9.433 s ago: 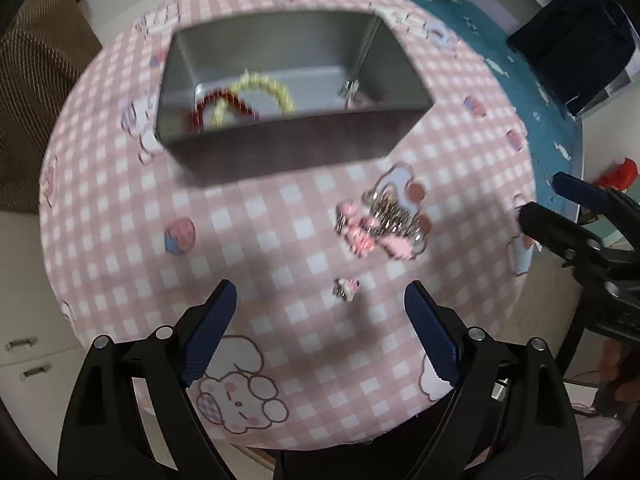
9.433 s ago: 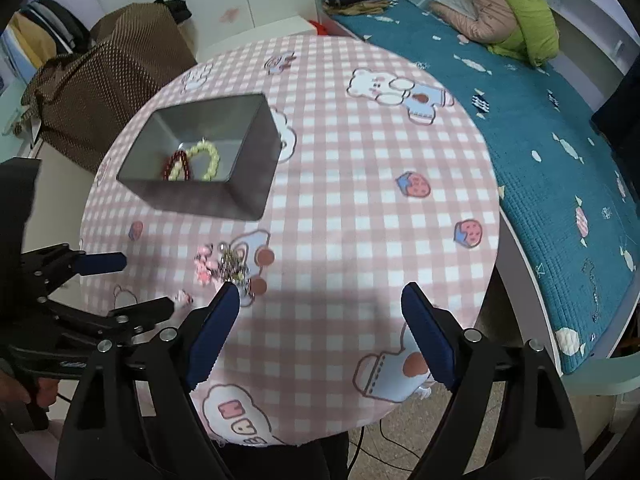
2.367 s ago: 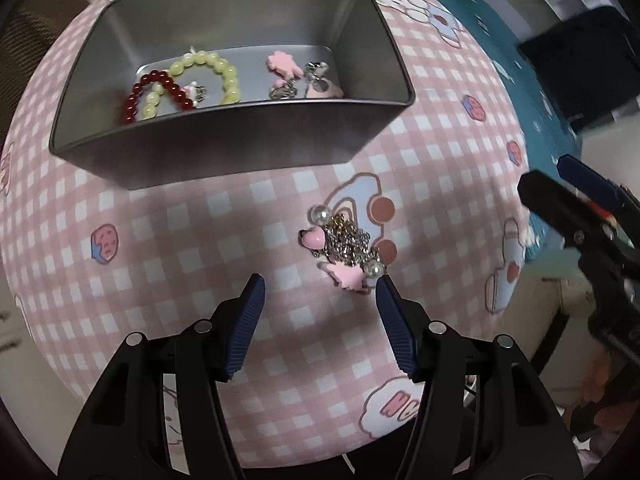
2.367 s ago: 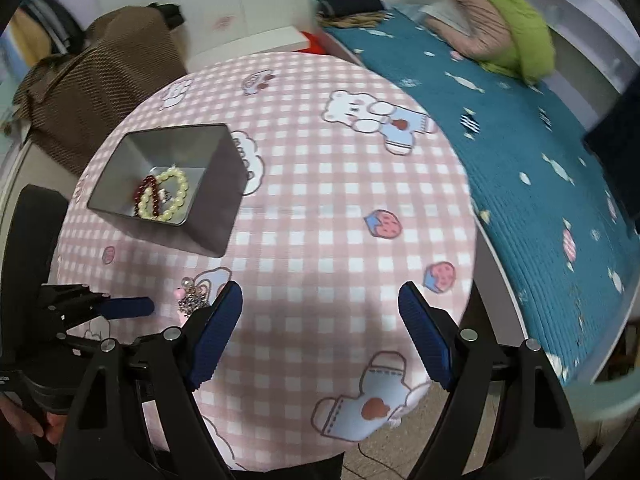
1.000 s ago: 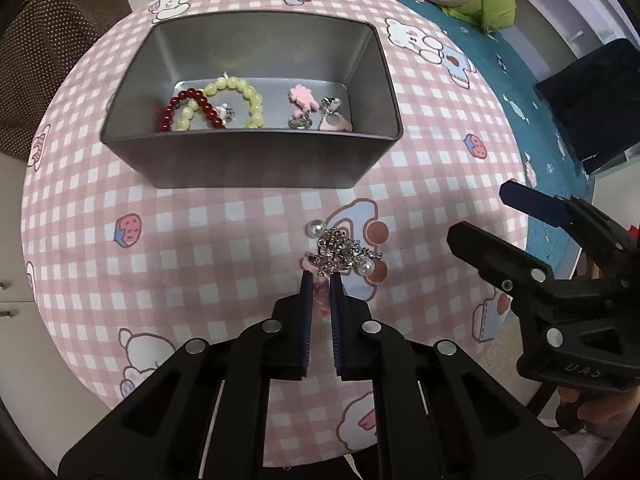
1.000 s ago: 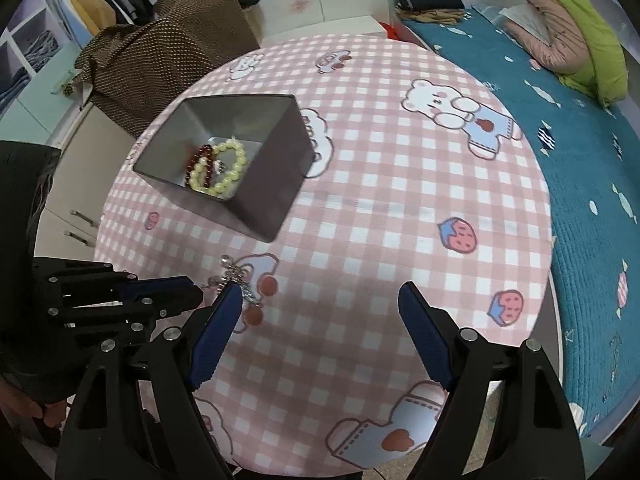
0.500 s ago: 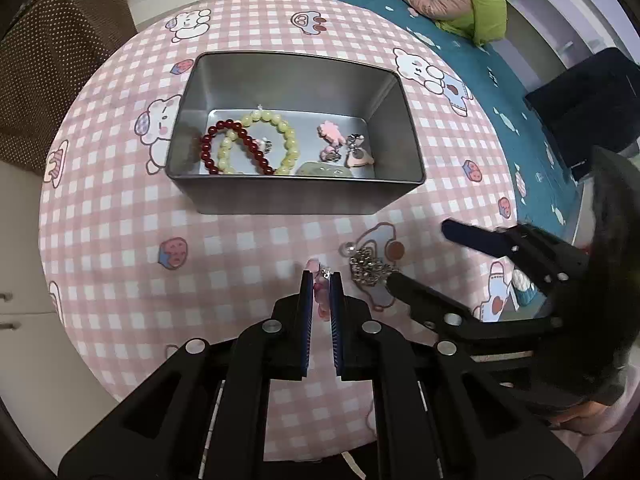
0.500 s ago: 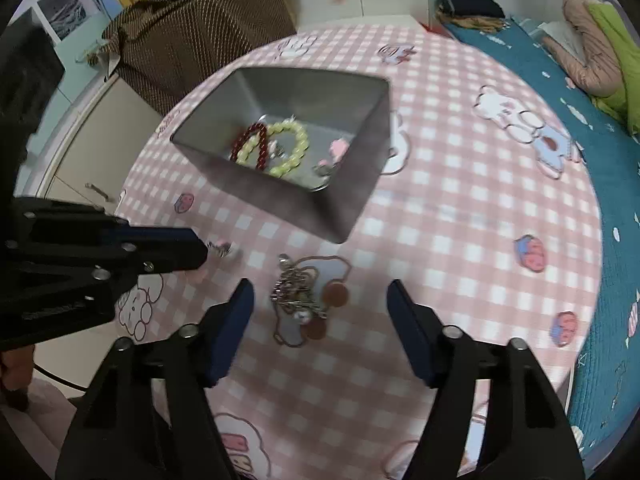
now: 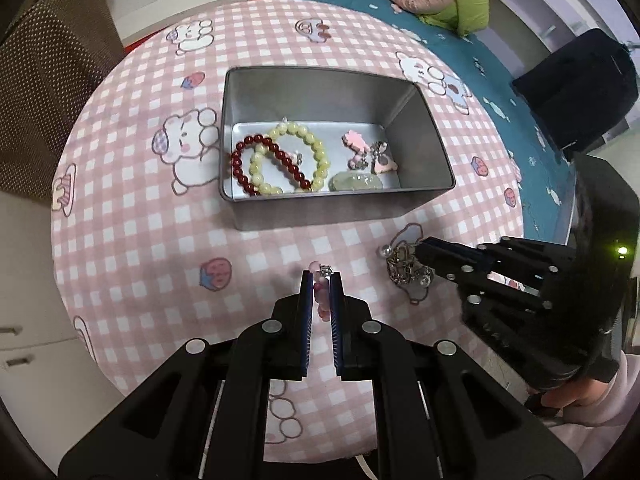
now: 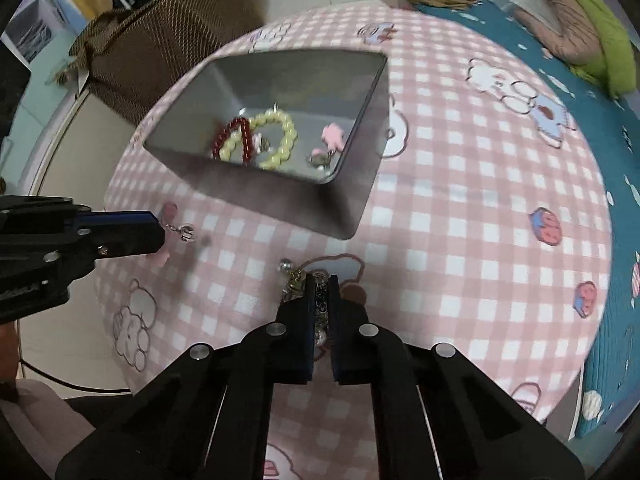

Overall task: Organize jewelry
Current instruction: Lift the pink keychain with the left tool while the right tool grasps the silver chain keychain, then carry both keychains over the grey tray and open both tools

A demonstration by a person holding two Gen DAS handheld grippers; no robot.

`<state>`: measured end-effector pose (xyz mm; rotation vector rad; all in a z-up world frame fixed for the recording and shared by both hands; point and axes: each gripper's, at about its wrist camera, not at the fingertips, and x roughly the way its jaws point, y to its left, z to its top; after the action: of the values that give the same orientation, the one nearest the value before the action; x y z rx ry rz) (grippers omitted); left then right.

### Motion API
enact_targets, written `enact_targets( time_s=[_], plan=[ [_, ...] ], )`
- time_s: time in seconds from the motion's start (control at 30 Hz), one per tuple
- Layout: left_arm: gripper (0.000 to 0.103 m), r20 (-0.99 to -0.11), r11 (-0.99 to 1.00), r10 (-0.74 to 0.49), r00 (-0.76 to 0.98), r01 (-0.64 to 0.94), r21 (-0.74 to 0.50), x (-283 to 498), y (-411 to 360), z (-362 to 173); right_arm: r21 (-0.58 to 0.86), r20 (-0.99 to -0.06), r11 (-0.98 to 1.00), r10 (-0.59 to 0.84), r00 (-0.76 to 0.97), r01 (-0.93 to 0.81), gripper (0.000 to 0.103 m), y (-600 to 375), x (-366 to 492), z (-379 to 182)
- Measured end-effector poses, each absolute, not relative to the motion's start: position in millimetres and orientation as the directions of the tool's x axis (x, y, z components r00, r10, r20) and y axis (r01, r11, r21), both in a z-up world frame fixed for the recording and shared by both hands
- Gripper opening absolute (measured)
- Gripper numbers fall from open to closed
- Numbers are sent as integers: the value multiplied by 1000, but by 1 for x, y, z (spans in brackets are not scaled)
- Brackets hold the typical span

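Note:
A grey metal tin (image 9: pixel 340 210) (image 10: pixel 356 200) stands on the round pink checked table; in it lie a red bead bracelet (image 9: pixel 272 164), a yellow bead bracelet (image 9: pixel 316 148), pink charms (image 9: pixel 356 144) and a pale green stone (image 9: pixel 356 181). My left gripper (image 9: pixel 320 280) (image 10: pixel 158 228) is shut on a pink earring (image 9: pixel 320 296) with a dangling silver bead (image 10: pixel 186 233), held above the cloth in front of the tin. My right gripper (image 10: pixel 322 284) (image 9: pixel 420 254) is shut on a silver chain with pearls (image 10: pixel 320 304) (image 9: pixel 404 268) lying on the table, right of the left gripper.
The table (image 9: pixel 140 240) drops off at its round edge all around. A brown dotted bag (image 10: pixel 152 52) lies beyond the left side, a teal bed (image 10: pixel 600 92) with a green and pink pillow to the right, a black garment (image 9: pixel 576 88) at far right.
My left gripper has lifted the pink earring off the table and drawn back a little. My right gripper has moved in to the chain pile and closed on it.

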<state>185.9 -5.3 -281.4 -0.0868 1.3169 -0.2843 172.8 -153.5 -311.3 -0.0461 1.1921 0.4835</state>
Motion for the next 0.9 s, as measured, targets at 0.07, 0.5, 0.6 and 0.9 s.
enact_targets(
  time_s=[0.07, 0.5, 0.6, 0.9],
  plan=[
    [9, -937, 957, -269, 225, 170, -234, 188, -3, -279, 212, -897, 907, 328, 296, -364, 5, -156, 170, -304],
    [9, -880, 902, -390, 271, 307, -305, 197, 5, -248, 135, -855, 964, 231, 464, -231, 4, -161, 156, -237],
    [9, -862, 888, -415, 290, 336, -314, 199, 7, -238, 115, -832, 970, 211, 513, -212, 4, -158, 155, -219],
    [9, -845, 869, -447, 292, 366, -333, 198, 10, -228, 111, -913, 981, 163, 373, -159, 44, -154, 163, -268]
  ],
)
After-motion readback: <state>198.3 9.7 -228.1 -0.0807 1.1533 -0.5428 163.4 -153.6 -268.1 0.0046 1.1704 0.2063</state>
